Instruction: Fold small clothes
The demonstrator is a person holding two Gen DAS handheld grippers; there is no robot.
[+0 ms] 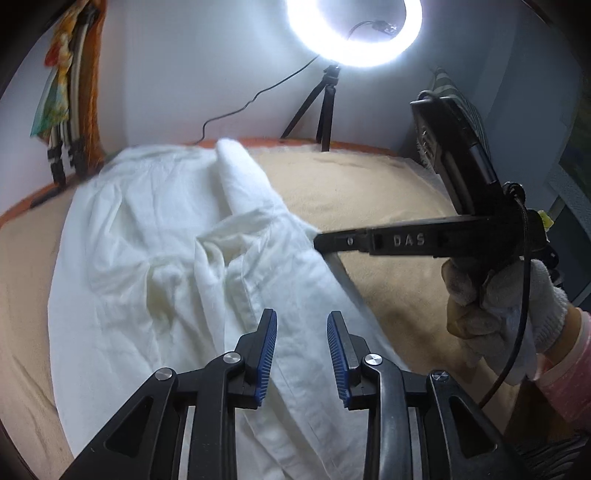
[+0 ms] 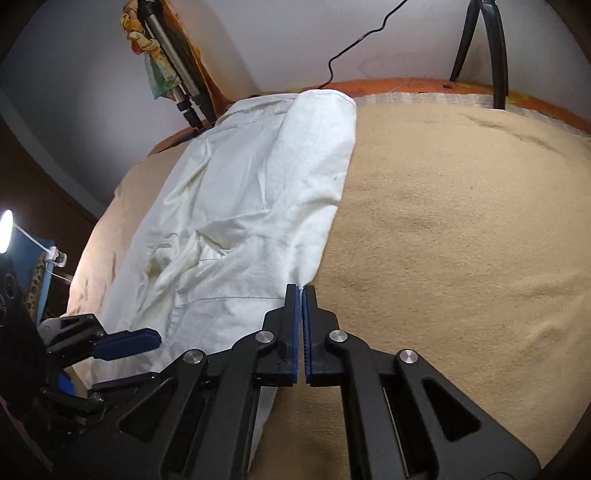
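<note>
We see the white garment [image 2: 236, 206] lying lengthwise away from us on the tan blanket [image 2: 461, 221], our right gripper [image 2: 302, 291] pinching its near right edge while our left gripper [image 1: 302, 328], spread wide, hovers over its near end.

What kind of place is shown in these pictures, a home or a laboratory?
Probably a room in a home, set up for recording: a white garment lies on a beige blanket, a ring light stands on a tripod, and colourful cloth hangs by the wall.
</note>
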